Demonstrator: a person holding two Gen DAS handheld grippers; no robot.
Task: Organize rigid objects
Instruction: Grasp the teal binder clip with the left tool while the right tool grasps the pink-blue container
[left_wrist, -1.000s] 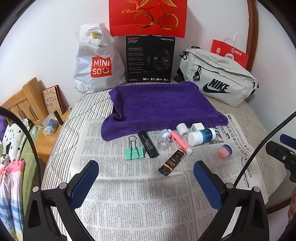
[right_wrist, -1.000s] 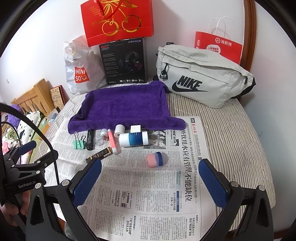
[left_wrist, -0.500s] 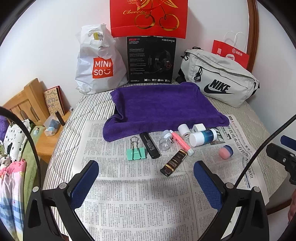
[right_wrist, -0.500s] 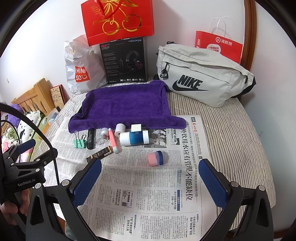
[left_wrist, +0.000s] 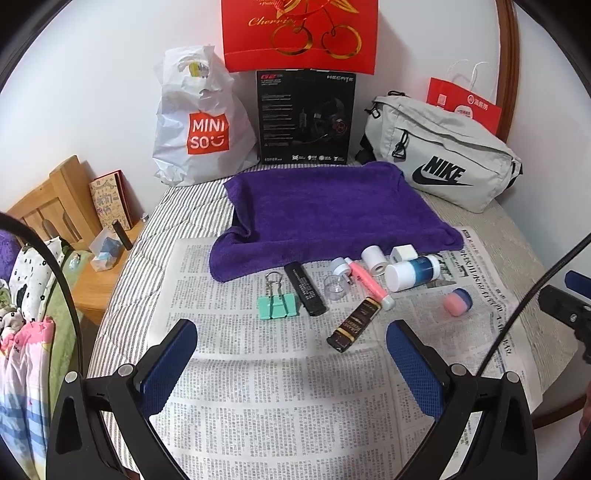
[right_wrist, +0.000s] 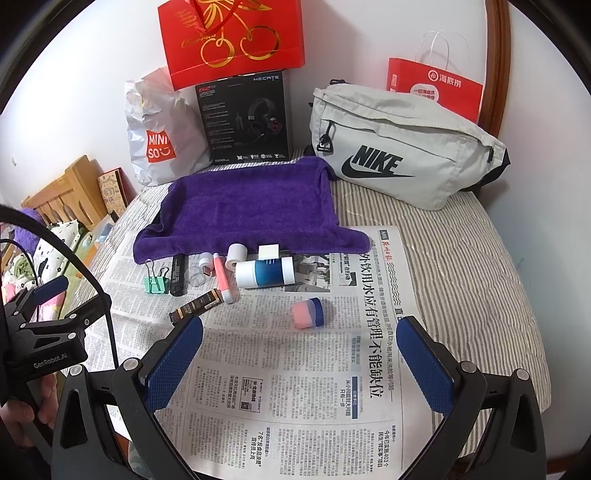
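Bare newspaper (left_wrist: 280, 398) lies open in the foreground. Farther back, a crowded row of small items blocks passage, from the green binder clip (left_wrist: 277, 307) to the white-and-blue bottle (left_wrist: 413, 272). Behind, the purple towel (left_wrist: 328, 214) lies clear.

Left gripper (left_wrist: 291, 347) drawn back slightly from the binder clip (left_wrist: 277, 306), objects unmoved

Home bedroom: striped mattress (right_wrist: 461, 266), wooden nightstand (left_wrist: 92, 280), shopping bags (left_wrist: 201, 122).

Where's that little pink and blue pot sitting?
The pink and blue pot lies alone on the newspaper, in front of the blue and white bottle, right of the other small items.
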